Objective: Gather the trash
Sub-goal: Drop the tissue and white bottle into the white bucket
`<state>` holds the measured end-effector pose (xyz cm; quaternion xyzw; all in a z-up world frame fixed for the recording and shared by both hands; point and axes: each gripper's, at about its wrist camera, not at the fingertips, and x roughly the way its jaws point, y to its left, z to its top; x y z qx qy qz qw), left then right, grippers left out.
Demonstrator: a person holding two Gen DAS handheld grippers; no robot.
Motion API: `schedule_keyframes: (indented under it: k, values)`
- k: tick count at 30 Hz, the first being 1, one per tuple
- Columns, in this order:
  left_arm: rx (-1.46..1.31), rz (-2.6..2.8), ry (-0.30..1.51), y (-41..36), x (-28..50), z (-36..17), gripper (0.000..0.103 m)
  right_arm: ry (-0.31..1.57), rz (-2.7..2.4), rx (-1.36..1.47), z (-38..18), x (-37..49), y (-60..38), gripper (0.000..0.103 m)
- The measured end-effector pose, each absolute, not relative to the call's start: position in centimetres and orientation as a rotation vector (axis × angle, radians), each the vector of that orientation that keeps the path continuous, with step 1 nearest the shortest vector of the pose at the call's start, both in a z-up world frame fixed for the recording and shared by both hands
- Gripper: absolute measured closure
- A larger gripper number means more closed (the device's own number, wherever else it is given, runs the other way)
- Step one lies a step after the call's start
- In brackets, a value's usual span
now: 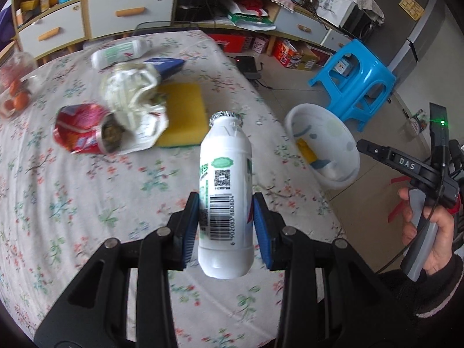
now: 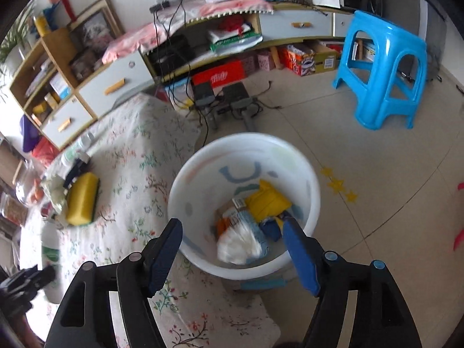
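Left wrist view: my left gripper (image 1: pixel 225 223) clamps a white drink bottle (image 1: pixel 224 197) above the floral tablecloth (image 1: pixel 87 203), near its edge. My right gripper (image 2: pixel 232 249) gapes empty over the white trash bucket (image 2: pixel 191 179) beside the table.

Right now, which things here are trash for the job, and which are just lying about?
Job: white plastic drink bottle in left gripper; crumpled white wrapper; crushed red packet; white plastic bin.

Lying about: yellow sponge; blue plastic stool; oranges.
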<state>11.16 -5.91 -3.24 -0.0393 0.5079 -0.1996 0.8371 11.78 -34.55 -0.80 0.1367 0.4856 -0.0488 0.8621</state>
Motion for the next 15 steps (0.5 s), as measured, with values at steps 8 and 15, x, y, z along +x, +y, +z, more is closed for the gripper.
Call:
schedule_keyframes:
  k: [8, 15]
  values:
    - [-0.08, -0.528, 1.107, -12.1, 13.2, -3.8, 0.065, 1.001, -0.115, 0.25, 0.1, 10.1, -36.8, 0.025]
    - [-0.05, -0.585, 1.128, -17.2, 15.0, -4.5, 0.065, 1.004, -0.15, 0.267, -0.2, 8.9, -39.6, 0.024]
